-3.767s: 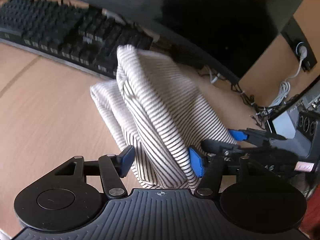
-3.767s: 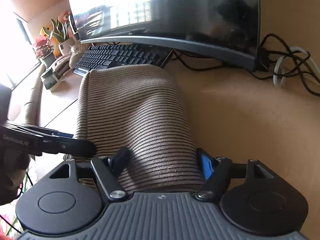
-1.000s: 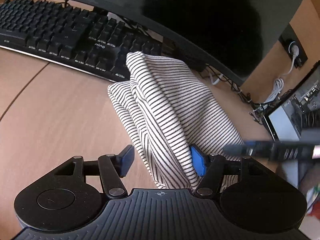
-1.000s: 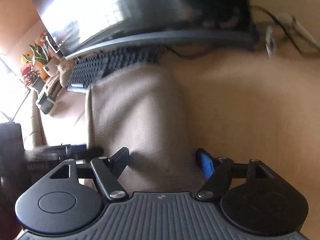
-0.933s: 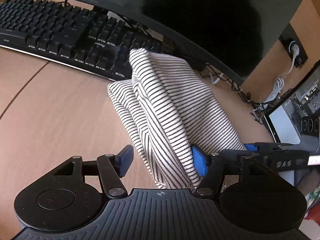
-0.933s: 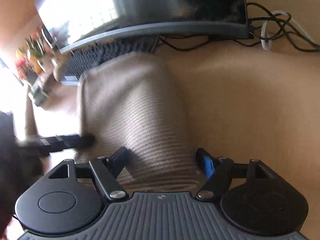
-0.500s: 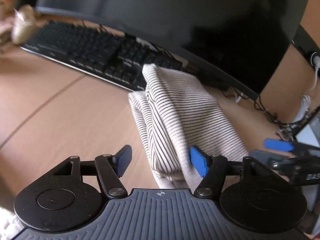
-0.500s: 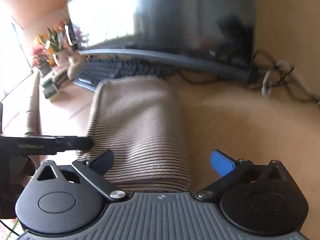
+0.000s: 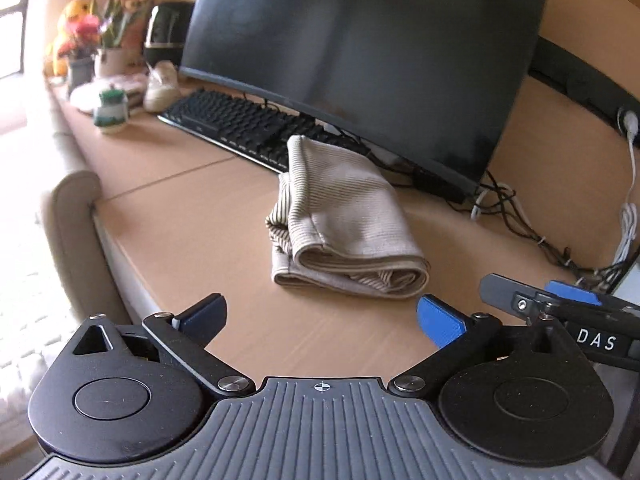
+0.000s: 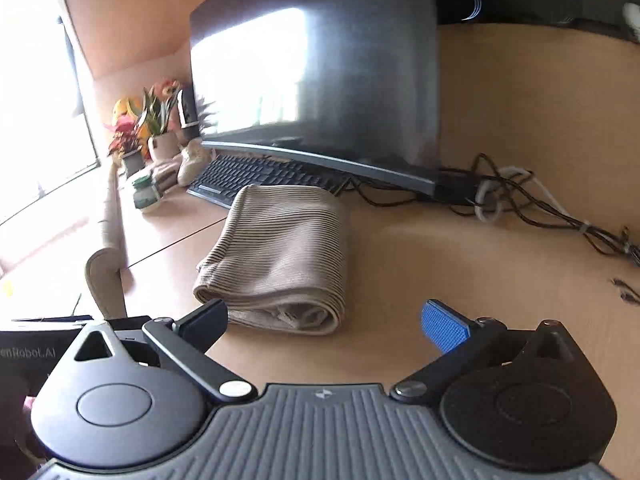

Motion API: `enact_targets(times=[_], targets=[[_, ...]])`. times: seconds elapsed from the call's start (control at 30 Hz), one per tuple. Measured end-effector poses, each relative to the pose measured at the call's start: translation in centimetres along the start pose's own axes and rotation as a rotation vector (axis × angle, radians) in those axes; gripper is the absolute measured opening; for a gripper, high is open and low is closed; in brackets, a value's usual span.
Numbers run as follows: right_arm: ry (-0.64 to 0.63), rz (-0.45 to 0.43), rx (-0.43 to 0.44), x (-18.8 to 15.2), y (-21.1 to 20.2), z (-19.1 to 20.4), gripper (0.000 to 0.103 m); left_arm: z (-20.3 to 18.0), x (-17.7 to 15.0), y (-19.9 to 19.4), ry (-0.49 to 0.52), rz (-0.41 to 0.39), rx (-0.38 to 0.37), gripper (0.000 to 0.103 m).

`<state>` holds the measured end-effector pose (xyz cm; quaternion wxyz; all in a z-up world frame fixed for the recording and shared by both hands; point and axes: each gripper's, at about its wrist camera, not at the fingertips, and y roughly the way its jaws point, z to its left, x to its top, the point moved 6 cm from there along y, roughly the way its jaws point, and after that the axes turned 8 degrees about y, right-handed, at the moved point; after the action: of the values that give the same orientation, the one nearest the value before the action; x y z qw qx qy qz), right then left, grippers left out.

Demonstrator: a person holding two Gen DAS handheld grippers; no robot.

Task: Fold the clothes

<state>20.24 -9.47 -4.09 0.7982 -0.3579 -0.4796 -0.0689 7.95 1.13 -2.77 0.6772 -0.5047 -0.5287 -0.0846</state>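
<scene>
The striped beige garment (image 9: 344,220) lies folded into a thick bundle at the centre of the left wrist view, on the wooden desk (image 9: 180,208), its far end touching or just over the black keyboard (image 9: 240,128) below the curved monitor (image 9: 360,52). The left gripper (image 9: 320,316) sits at the bottom of that frame with its jaws opening to full spread, nothing between them and the cloth apart from both pads. In the right wrist view the right gripper (image 10: 326,322) is likewise spread wide and empty; its left pad sits just in front of the bundle's near edge, and I cannot tell whether it touches. The fold looks finished, so the risks are small ones. The rolled near edge shows loose inner layers, and a finger that catches there could drag the top layer and spill the fold open. The far end by the keyboard could snag keys or the cables (image 10: 520,200) at right if the bundle gets pushed back.
</scene>
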Motion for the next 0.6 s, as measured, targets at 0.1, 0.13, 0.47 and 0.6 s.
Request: enact_targets(times=[0.1, 0.13, 0.47, 0.6], targets=[[-0.016, 0.009, 0.0, -0.8, -0.7, -0.4, 0.103, -0.8, 0.0, -1.0, 0.015, -0.038, 0.043, 0.103], [-0.023, 0.012, 0.002, -0.8, -0.8, -0.5, 0.103, -0.9, 0.1, -1.2, 0.014, -0.054, 0.055, 0.103], [-0.049, -0.012, 0.047, -0.1, -2.4, -1.6, 0.103, -2.5, 0.2, -2.0, 0.026, -0.075, 0.086, 0.103], [-0.045, 0.002, 0.06, -0.2, -2.3, -1.8, 0.103, -2.8, 0.1, -2.1, 0.03, -0.069, 0.1, 0.103]])
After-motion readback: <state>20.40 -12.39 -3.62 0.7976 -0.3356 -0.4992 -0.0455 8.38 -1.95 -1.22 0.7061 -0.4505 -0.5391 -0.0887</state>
